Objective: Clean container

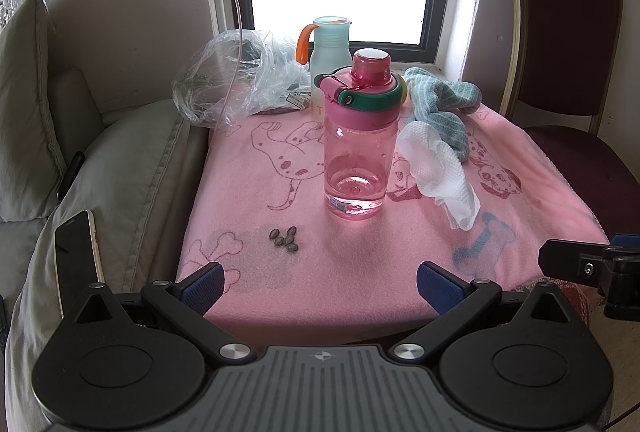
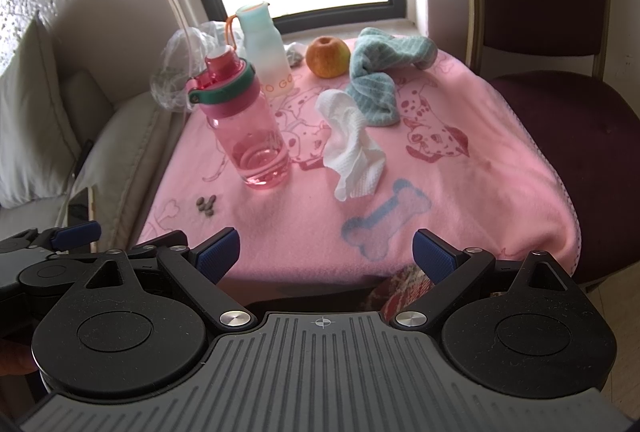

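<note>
1. Left gripper: jaws spread wide, nothing between them. It hangs at the near edge of the pink blanket, roughly square to the pink bottle. Reads as staged for a grab.
2. Right gripper: jaws also spread, empty, at the near edge. The white paper towel sits ahead of it and slightly right, so I'd guess this one takes the wipe.
3. Pink bottle = the container, I judge. It stands upright mid-table with the lid on and the carry loop folded down. A little liquid shows at the bottom. Upright and clear of clutter, so a side pinch should go easily.
4. Paper towel lies crumpled just right of the bottle, its far end touching the teal cloth. Both are likely set out as wipers.
5. Far side: pale bottle with orange strap, plastic bag on the left, apple by the window.
6. Small dark seeds lie near-left of the bottle. Keep the left approach clear of them.
7. Progress: nothing gripped yet, so cleaning is not started.
</note>
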